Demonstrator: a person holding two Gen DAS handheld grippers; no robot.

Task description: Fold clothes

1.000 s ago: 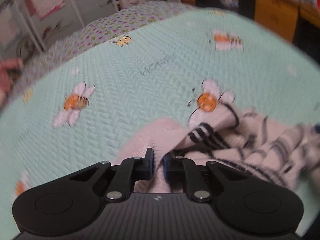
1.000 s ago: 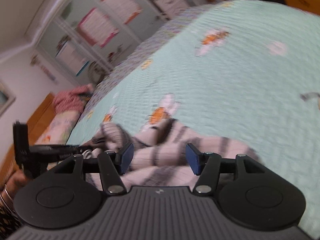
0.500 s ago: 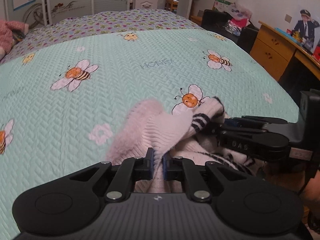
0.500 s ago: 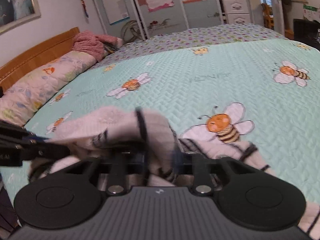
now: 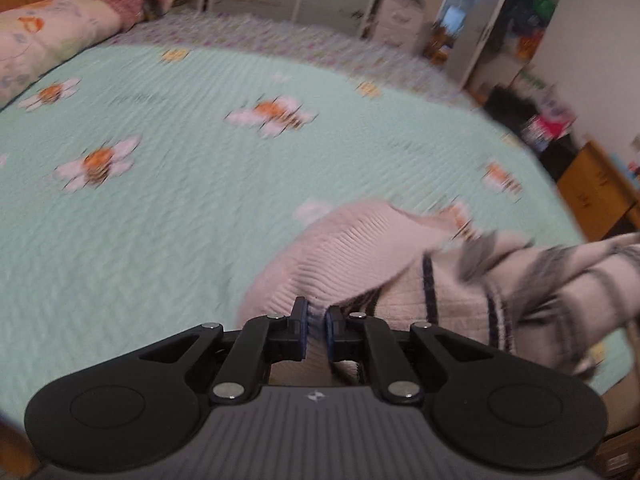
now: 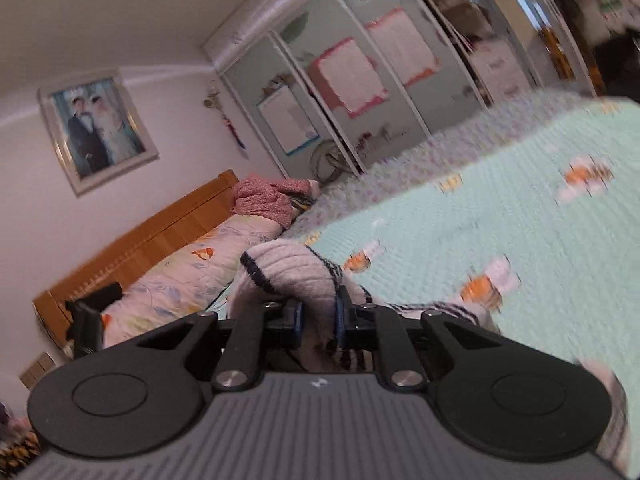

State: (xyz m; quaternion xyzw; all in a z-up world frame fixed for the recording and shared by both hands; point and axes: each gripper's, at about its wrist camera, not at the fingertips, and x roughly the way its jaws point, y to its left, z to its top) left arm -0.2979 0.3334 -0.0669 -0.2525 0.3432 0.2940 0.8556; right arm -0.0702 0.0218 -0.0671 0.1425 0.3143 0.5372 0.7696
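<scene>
A pale pink knit sweater with dark stripes (image 5: 360,256) hangs lifted above the mint bee-print bedspread (image 5: 160,184). My left gripper (image 5: 316,320) is shut on a plain ribbed edge of it; the striped part stretches off to the right. In the right wrist view my right gripper (image 6: 318,316) is shut on a striped bunch of the sweater (image 6: 288,272), which bulges over the fingers. Part of the left gripper (image 6: 88,320) shows at the far left of that view.
A flowered pillow (image 6: 188,276) and a pink bundle (image 6: 268,200) lie by the wooden headboard (image 6: 132,248). Mirrored wardrobe doors (image 6: 360,92) stand beyond the bed. An orange cabinet (image 5: 596,192) stands at the bed's right side.
Both grippers have lifted and swung, stretching the sweater between them. The right gripper, open a second ago, closed on the striped part. The views now blur with motion.
</scene>
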